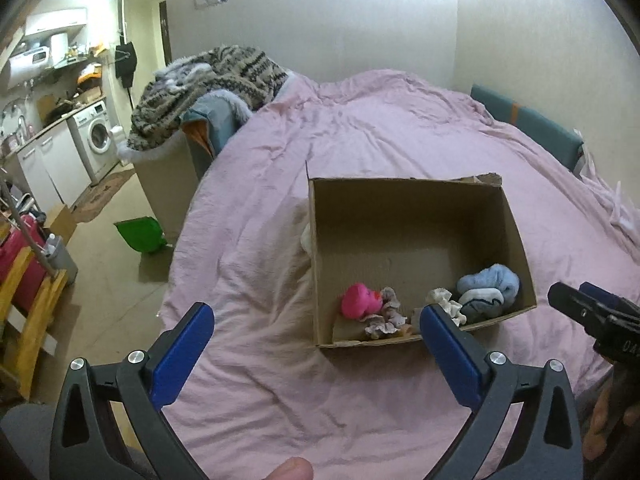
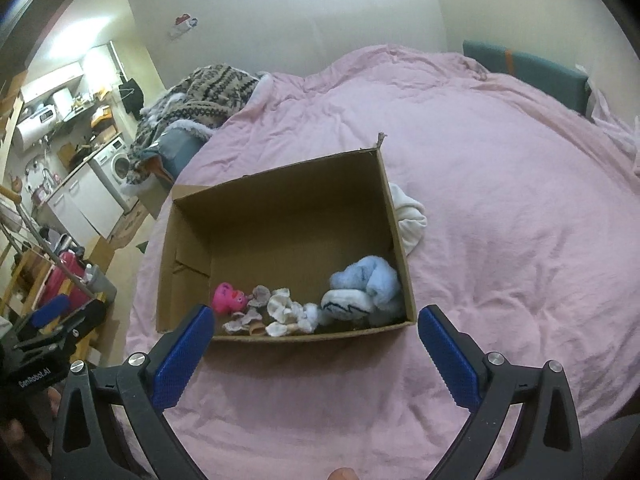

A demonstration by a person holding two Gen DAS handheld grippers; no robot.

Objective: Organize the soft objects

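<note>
An open cardboard box (image 1: 400, 196) (image 2: 280, 184) stands on the pink bed. Along its near wall lie a pink plush toy (image 1: 358, 300) (image 2: 228, 298), a grey-and-white frilly cloth (image 1: 386, 314) (image 2: 280, 310) and a light blue plush (image 1: 490, 288) (image 2: 368, 286). A white soft cloth (image 2: 410, 216) (image 1: 306, 238) lies on the bed against the box's outside wall. My left gripper (image 1: 316, 324) is open and empty, just short of the box. My right gripper (image 2: 314, 326) is open and empty at the box's near edge.
The pink bedspread (image 1: 360, 128) (image 2: 500, 168) covers the whole bed. A patterned knit blanket (image 1: 208, 80) is heaped at the far left corner. Left of the bed are the floor, a green bin (image 1: 140, 234), a yellow wooden rack (image 1: 32, 320) and a kitchen with a washing machine (image 1: 94, 136).
</note>
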